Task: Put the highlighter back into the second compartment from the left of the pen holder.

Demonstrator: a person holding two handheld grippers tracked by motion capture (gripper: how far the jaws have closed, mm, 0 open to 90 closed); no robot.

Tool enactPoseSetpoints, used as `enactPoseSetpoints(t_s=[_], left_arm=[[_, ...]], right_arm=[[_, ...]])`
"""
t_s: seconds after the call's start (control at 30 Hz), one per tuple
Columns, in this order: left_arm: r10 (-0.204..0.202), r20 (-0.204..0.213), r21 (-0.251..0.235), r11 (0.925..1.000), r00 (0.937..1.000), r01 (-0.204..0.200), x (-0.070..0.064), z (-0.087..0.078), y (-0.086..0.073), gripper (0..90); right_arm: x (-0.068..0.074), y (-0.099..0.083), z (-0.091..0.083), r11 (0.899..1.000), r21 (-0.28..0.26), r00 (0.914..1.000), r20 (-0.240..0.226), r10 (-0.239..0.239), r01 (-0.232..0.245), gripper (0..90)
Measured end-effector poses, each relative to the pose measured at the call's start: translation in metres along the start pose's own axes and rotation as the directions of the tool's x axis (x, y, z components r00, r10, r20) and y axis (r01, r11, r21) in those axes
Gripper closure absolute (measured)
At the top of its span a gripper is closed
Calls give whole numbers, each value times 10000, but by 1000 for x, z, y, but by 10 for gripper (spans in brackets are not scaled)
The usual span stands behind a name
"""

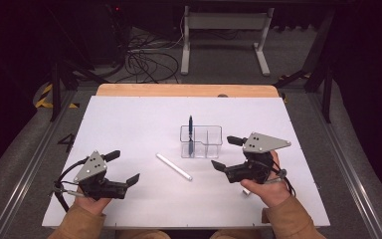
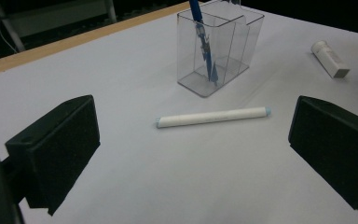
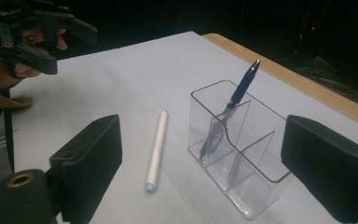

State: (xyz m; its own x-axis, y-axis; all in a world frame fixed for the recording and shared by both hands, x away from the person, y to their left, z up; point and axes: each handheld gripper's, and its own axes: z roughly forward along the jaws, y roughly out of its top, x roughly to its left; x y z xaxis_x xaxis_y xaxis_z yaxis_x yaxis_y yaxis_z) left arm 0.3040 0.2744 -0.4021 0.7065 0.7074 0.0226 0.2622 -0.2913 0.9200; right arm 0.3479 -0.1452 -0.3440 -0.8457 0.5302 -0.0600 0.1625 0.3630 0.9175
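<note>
Jaws on both of my grippers stand wide apart, holding nothing. Between them a white pen (image 1: 174,167) lies flat on the tabletop (image 1: 129,124), just in front of a clear organizer (image 1: 201,142) holding a blue pen (image 1: 190,132). It looks light, stiff and smooth, likely to roll; I would pinch its middle with the left gripper (image 1: 128,168) or right gripper (image 1: 227,153).

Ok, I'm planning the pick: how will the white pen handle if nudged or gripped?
The white pen looks round and smooth, lying flat on the table, so it may roll when nudged. It looks stiff and probably light. The open jaws might slip on it.
</note>
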Motion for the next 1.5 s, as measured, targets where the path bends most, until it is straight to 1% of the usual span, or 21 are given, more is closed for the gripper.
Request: enactPoseSetpoints(t_s=[0.1, 0.23, 0.27, 0.33, 0.47, 0.53, 0.6, 0.83, 0.9, 1.03, 1.13, 1.23, 1.27, 1.3, 1.33, 1.37, 1.4, 1.43, 1.47, 1.5], left_arm=[[-109, -4, -42, 9999, 9999, 109, 1, -1, -1, 27], [-214, -37, -108, 9997, 9998, 213, 3, -3, -4, 27], [-385, -7, -137, 9992, 9993, 385, 4, -3, -5, 28], [-508, -30, -146, 9986, 9987, 507, 6, -4, -8, 30], [-460, -160, -139, 9989, 9988, 458, 8, -6, -10, 30], [-234, -284, -35, 9997, 9993, 233, 9, -7, -11, 30], [-104, -392, 1, 9999, 9992, 104, 8, -7, -11, 30], [-176, -395, 23, 9998, 9991, 177, 9, -8, -12, 30], [-273, -381, -5, 9996, 9989, 273, 9, -8, -13, 30], [-248, -428, -10, 9997, 9988, 248, 10, -9, -13, 30], [-294, -408, -37, 9996, 9987, 293, 9, -9, -13, 30], [-213, -406, -16, 9998, 9989, 213, 9, -9, -13, 30], [-224, -398, 5, 9997, 9990, 224, 9, -8, -13, 30], [-259, -386, 25, 9997, 9989, 260, 9, -8, -12, 30], [-232, -420, 3, 9997, 9988, 232, 10, -9, -12, 30], [-252, -423, -16, 9997, 9988, 252, 10, -9, -12, 30], [-296, -417, -36, 9996, 9987, 295, 10, -9, -12, 30], [-285, -427, -62, 9996, 9987, 283, 10, -9, -12, 30], [-357, -403, -32, 9994, 9986, 356, 10, -10, -12, 30], [-379, -389, -55, 9993, 9985, 377, 11, -9, -12, 30]], right_arm=[[4, 3, 7, 9998, 134, 9999, 30, -111, 111, 195], [9, 5, 20, 9982, 532, 9996, -11, -270, 270, 248], [11, 6, 23, 9974, 630, 9994, -42, -340, 342, 255], [14, 7, 30, 9960, 796, 9992, -106, -398, 405, 257], [18, 11, 42, 9929, 1093, 9988, -167, -462, 478, 278], [19, 12, 49, 9913, 1239, 9990, -177, -422, 440, 290], [21, 13, 56, 9886, 1436, 9989, -210, -425, 451, 301], [28, 14, 79, 9795, 1995, 9994, -276, -216, 267, 341], [28, 14, 84, 9771, 2114, 9994, -295, -168, 226, 356], [30, 15, 92, 9748, 2226, 9996, -259, -92, 147, 370], [30, 15, 95, 9746, 2237, 9995, -292, -79, 142, 371], [30, 15, 97, 9740, 2262, 9994, -332, -22, 96, 374], [30, 15, 98, 9748, 2228, 9993, -365, -39, 119, 379], [31, 15, 98, 9746, 2238, 9992, -403, -38, 128, 410], [31, 14, 100, 9693, 2457, 9987, -494, 117, 8, 418], [31, 13, 103, 9613, 2753, 9982, -551, 249, -88, 423], [31, 12, 105, 9581, 2864, 9980, -588, 210, -33, 442], [32, 12, 106, 9576, 2879, 9982, -592, 115, 61, 453], [33, 12, 108, 9569, 2901, 9981, -616, 38, 143, 453], [34, 11, 110, 9551, 2960, 9980, -637, 33, 157, 457]])
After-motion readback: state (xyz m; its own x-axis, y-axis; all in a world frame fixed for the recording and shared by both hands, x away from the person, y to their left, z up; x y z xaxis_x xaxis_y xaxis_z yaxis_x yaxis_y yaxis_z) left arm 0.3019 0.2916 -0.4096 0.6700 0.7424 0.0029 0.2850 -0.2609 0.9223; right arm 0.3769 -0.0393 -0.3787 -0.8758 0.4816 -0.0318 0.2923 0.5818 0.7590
